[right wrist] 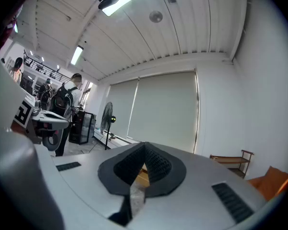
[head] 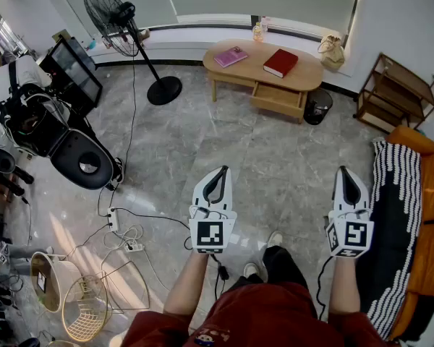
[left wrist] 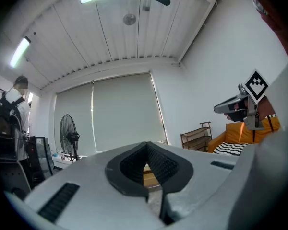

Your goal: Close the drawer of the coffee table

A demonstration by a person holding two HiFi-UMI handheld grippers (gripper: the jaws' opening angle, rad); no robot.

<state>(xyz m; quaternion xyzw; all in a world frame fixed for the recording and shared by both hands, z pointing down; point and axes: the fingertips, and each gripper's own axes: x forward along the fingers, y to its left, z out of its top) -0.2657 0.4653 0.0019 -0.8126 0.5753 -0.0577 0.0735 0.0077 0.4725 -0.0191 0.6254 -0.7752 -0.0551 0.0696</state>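
Head view puts the drawer at the far side of the room, standing out from the front of the oval table. It is pale wood like the top, with a plain front. A pink book and a red book lie on the table, and a bin stands just beside its right end. Well apart, near the person, the left gripper and right gripper point level, fingers pressed together on nothing.

Grey stone floor is bare up to the oval wood counter. Black standing fan stands left of it, black round bin just beside its rt end.
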